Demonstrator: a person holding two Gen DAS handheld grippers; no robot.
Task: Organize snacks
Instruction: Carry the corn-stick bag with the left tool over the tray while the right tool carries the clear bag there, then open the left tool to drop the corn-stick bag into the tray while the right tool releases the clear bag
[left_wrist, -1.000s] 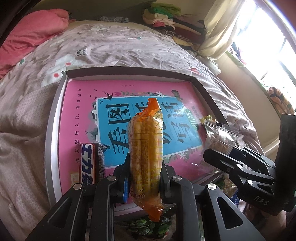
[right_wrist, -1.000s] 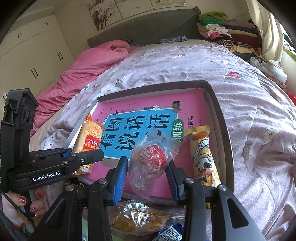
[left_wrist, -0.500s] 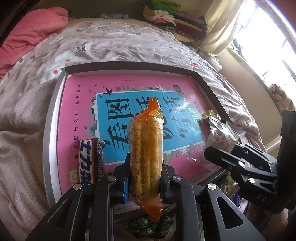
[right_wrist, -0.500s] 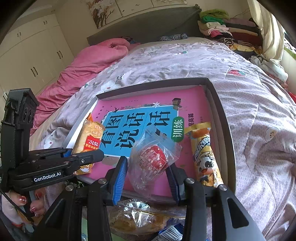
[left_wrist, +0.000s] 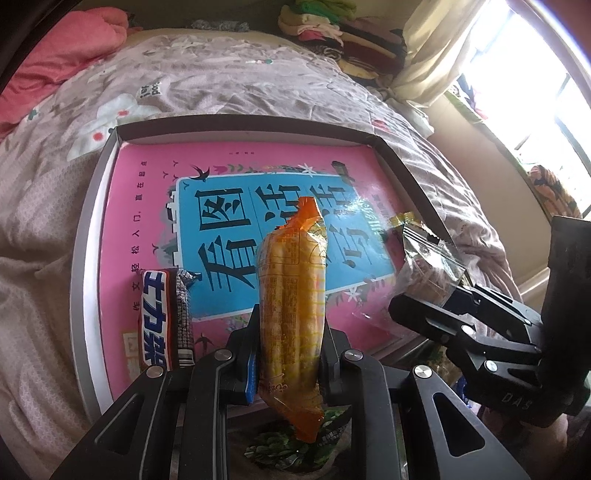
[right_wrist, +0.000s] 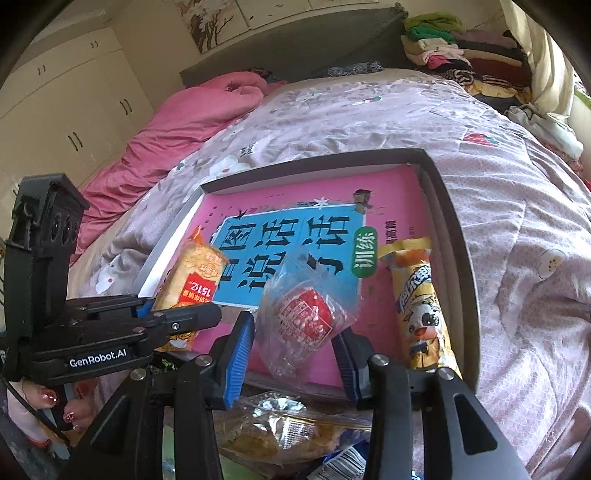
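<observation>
A shallow grey tray (left_wrist: 88, 229) lined with a pink and blue book cover lies on the bed. My left gripper (left_wrist: 288, 347) is shut on an orange snack pack (left_wrist: 291, 288) above the tray's near edge. My right gripper (right_wrist: 295, 339) is shut on a clear bag with a red snack (right_wrist: 304, 317) over the tray's near edge (right_wrist: 295, 384). A white, blue and brown chocolate bar (left_wrist: 162, 317) lies at the tray's near left. A yellow cartoon snack pack (right_wrist: 419, 310) lies along the tray's right side.
The tray rests on a floral quilt (right_wrist: 369, 110) with a pink duvet (right_wrist: 184, 114) beyond. More snack packets (right_wrist: 280, 428) lie below the tray's near edge. Folded clothes (right_wrist: 461, 48) are stacked at the back right. White wardrobes (right_wrist: 62, 103) stand at left.
Both grippers have moved a little forward over the tray, still holding their snacks. The clear bag has shifted slightly towards the tray's middle.
</observation>
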